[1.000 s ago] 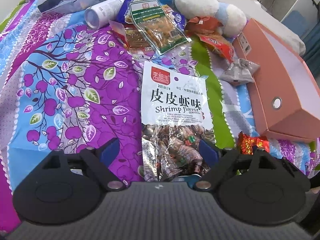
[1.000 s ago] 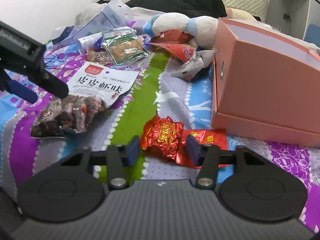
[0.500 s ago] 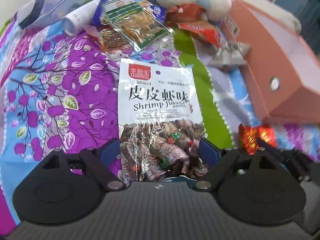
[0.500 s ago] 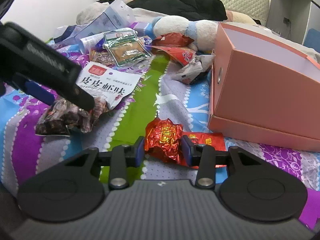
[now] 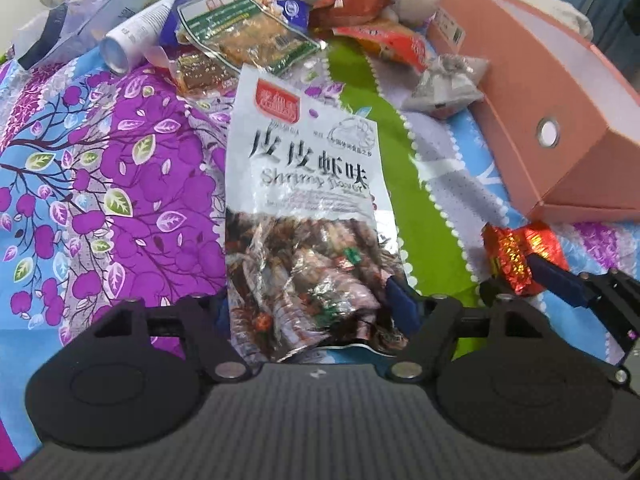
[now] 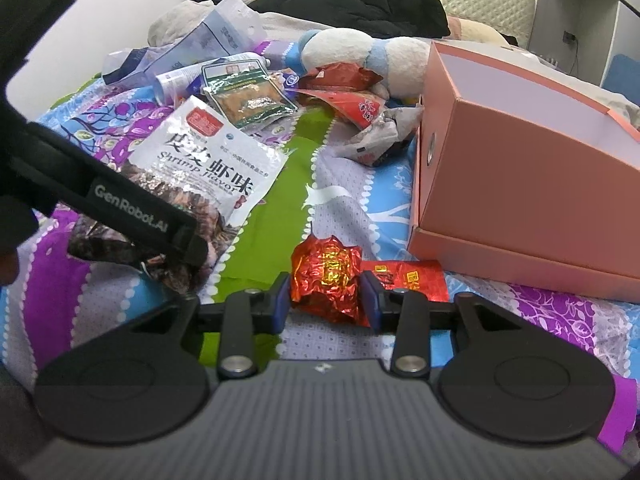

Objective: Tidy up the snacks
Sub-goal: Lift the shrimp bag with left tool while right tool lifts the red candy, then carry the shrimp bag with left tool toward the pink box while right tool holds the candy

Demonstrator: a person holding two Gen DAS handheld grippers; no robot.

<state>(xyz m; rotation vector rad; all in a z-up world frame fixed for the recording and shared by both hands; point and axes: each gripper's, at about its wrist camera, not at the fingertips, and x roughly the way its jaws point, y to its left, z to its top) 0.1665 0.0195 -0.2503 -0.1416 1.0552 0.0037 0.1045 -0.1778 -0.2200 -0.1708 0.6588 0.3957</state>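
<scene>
A white shrimp-flavour snack bag (image 5: 308, 184) lies on the patterned bedspread (image 5: 100, 168). My left gripper (image 5: 312, 304) straddles its lower end with the jaws closing. The right pad (image 5: 400, 304) touches the bag's edge, and the crinkled bag hides the left pad. In the right wrist view this gripper's black body (image 6: 132, 216) leans over the bag (image 6: 204, 168). My right gripper (image 6: 325, 300) is shut on a crumpled red foil snack (image 6: 324, 280) resting on the bedspread. The left wrist view shows that snack (image 5: 508, 256) at its right edge.
An open pink box (image 6: 520, 184) stands right of the snacks. A flat red packet (image 6: 404, 278) lies behind the foil snack. Further back are a green-labelled packet (image 6: 248, 96), red packets (image 6: 344, 76), a grey packet (image 6: 376, 136), a tube (image 6: 180, 78) and a plush toy (image 6: 352, 52).
My left gripper came down closer over the shrimp bag and its jaws narrowed onto the bag's edges. The right gripper's jaws drew in slightly on the red foil snack.
</scene>
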